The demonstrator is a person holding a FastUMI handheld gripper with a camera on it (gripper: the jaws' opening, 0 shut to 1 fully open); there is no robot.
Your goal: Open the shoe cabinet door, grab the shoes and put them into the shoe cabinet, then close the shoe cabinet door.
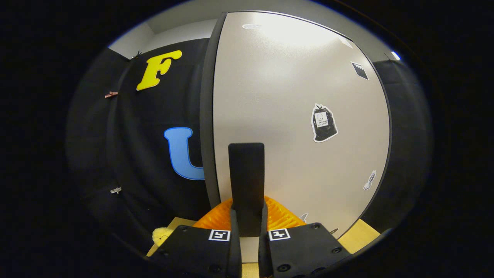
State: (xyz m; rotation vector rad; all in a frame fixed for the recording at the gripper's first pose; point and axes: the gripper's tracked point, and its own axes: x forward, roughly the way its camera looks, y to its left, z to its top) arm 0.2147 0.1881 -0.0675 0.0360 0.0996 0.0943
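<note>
The claw is clamped on the dark upright handle of the shoe cabinet door, one finger on each side of the bar with no gap showing. The door is a pale panel with a dark rim; whether it stands fully shut or a little ajar cannot be told from here. Low down, just behind the fingers, lies something orange and ribbed, quite possibly one of the shoes, though its shape is mostly hidden; a small yellow thing sits near the front left edge of the wooden surface. I judge the step in hand to be working the door by its handle, most likely opening it, since nothing appears stowed yet. To do it well, keep the grip firm and square on the bar, and move along the door's own arc around its hinge, not straight back, so the fingers do not slide off. Go slowly, and mind the orange thing, which lies close enough to be knocked.
</note>
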